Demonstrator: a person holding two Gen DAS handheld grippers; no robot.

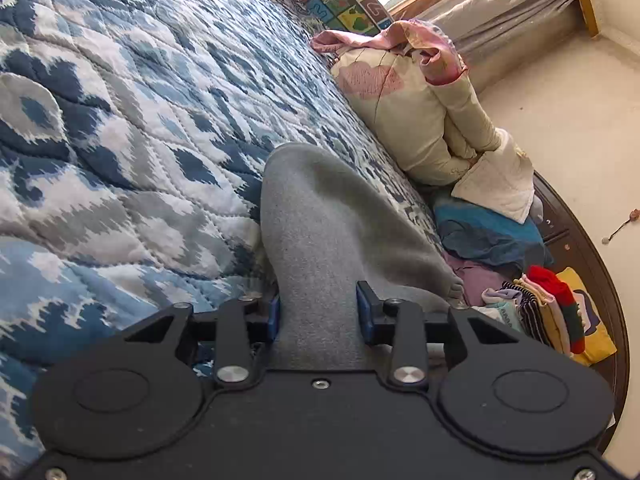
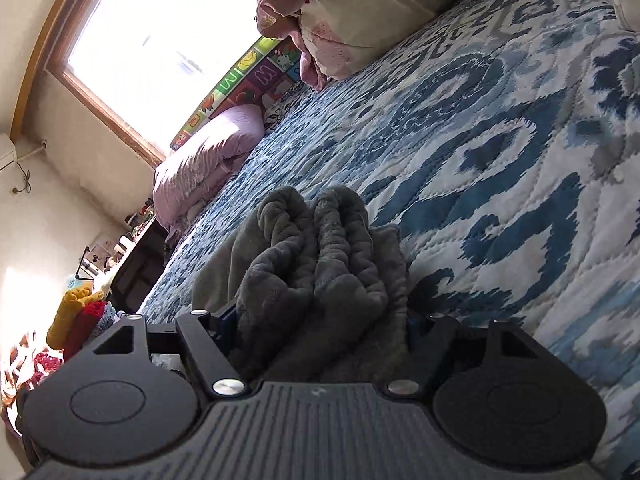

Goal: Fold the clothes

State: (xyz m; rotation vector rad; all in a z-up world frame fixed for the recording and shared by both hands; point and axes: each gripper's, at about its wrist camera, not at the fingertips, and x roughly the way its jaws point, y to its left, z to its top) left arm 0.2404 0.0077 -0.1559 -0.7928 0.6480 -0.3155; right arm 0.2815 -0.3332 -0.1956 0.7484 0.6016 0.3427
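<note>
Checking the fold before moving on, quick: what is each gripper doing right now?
Left gripper: shut on a smooth stretch of the grey garment.
Right gripper: jaws wide around the garment's bunched end; grip cannot be told.

Each camera sits on a gripper, low and close over the quilt (image 1: 120, 120), tilted sideways. Both share the bed, the cream bundle (image 2: 360, 12) and the window (image 2: 160, 40).

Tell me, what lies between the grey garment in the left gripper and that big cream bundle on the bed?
Only bare blue-and-white quilt. The left wrist view shows that strip running between the grey garment and the cream bundle, nothing lying on it.
</note>
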